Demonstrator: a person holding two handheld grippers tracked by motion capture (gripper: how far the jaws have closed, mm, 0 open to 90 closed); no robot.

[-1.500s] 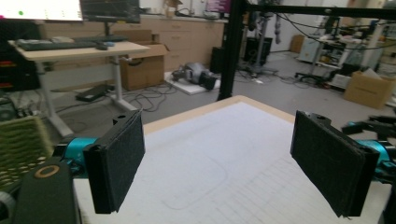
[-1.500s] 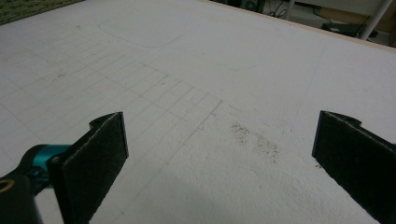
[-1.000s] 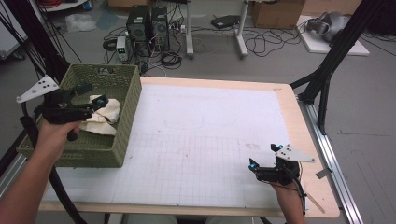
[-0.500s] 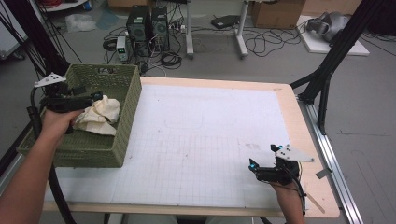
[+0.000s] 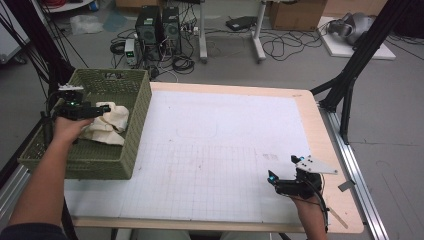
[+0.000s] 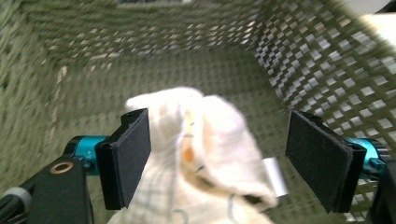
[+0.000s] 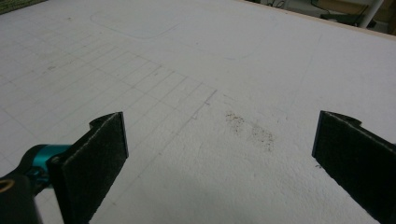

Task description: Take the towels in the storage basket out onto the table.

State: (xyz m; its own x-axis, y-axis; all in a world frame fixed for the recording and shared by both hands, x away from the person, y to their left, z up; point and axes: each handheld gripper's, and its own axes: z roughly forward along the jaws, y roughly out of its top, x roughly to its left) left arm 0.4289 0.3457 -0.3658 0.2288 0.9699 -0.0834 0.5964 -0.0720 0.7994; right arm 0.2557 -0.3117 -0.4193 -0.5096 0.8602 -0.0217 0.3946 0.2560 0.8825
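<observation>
Left gripper view alone shows claw (image 6: 217, 161) straddling cloth (image 6: 205, 154).

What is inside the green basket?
Inside the green basket lies a crumpled cream cloth. The left claw has reached in, open around the cloth. The cloth covers part of the basket floor, so anything under it is hidden.

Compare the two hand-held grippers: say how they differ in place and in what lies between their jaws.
The left hand-held gripper reaches into the green woven basket; the right hand-held gripper sits low over the white gridded mat. The left one's jaws have just been closing and straddle the cream cloth, with the right-hand pad clear of it; the right one's jaws frame bare mat. Both stand open, with black pads.
</observation>
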